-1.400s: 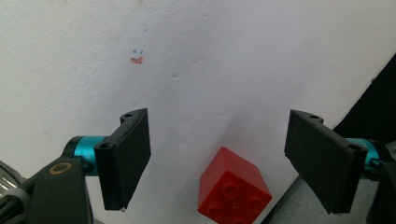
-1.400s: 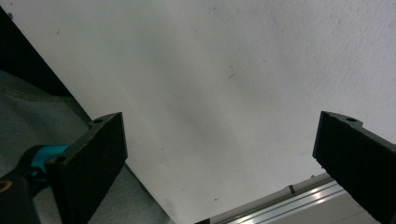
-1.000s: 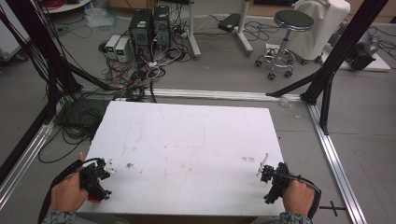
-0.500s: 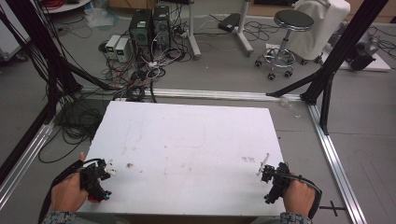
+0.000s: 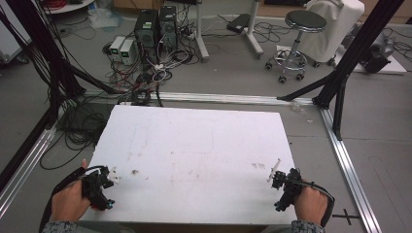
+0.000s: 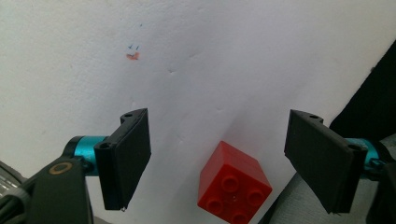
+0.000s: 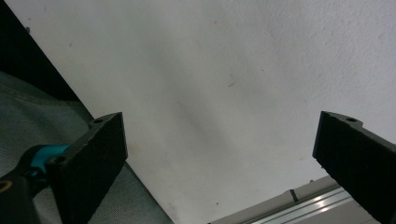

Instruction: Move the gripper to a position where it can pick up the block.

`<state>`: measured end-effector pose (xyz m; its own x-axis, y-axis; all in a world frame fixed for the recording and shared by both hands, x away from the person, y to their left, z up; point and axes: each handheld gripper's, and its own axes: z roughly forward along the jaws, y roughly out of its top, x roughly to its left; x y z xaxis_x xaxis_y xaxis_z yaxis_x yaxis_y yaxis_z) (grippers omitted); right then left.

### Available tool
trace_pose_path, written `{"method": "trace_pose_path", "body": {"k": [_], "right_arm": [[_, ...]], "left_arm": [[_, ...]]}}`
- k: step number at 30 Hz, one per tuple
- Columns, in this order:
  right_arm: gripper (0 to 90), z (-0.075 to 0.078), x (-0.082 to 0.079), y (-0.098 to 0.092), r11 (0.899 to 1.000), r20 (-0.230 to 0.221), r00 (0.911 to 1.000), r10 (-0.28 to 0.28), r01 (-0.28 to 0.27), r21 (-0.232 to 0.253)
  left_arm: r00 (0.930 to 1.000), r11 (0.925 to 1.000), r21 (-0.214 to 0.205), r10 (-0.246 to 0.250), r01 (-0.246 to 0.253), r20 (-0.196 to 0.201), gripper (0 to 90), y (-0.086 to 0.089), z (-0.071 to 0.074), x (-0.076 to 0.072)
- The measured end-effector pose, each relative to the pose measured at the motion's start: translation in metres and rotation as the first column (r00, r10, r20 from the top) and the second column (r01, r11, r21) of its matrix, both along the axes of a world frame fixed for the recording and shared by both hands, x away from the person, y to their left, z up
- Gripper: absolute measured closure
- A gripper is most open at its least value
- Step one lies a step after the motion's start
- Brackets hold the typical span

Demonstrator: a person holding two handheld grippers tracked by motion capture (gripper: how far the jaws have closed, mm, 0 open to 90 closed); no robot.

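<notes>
A red brick with four studs (image 6: 233, 184) lies on the white table (image 5: 204, 145), near its front edge. My left gripper (image 6: 219, 122) is open around it, one jaw on either side, neither touching. In the high view the left gripper (image 5: 99, 191) sits at the table's front left corner in the person's hand. My right gripper (image 5: 284, 187) is at the front right corner. In its own view the right gripper (image 7: 222, 122) is wide open over bare white table (image 7: 224, 70), with nothing between the jaws.
A thin white strip (image 5: 273, 170) pokes up just beyond the right gripper. Small red and blue marks (image 6: 133, 52) dot the tabletop. Aluminium rails (image 5: 345, 160) frame the table. Computers and cables (image 5: 150, 34) and a stool (image 5: 303, 29) stand on the floor beyond.
</notes>
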<state>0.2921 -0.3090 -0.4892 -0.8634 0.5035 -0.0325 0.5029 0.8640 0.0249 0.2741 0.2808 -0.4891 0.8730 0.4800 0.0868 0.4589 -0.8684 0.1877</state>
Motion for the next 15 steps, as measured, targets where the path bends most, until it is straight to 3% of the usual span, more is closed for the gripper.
{"method": "trace_pose_path", "body": {"k": [8, 15], "right_arm": [[2.1, 0.0008, 0.0021, 0.0011, 1.0, 0.002, 1.0, 0.007, -0.007, 0.006], [2.2, 0.0016, 0.003, 0.0027, 1.0, 0.005, 1.0, 0.006, -0.006, 0.008]], "left_arm": [[0.9999, 0.9996, -0.025, -0.013, 0.013, 0.001, 22.9, 0.0071, 0.0052, 0.0012], [0.9955, 0.9955, -0.009, -0.094, 0.094, -0.009, 22.9, 0.0051, 0.0055, 0.0042]]}}
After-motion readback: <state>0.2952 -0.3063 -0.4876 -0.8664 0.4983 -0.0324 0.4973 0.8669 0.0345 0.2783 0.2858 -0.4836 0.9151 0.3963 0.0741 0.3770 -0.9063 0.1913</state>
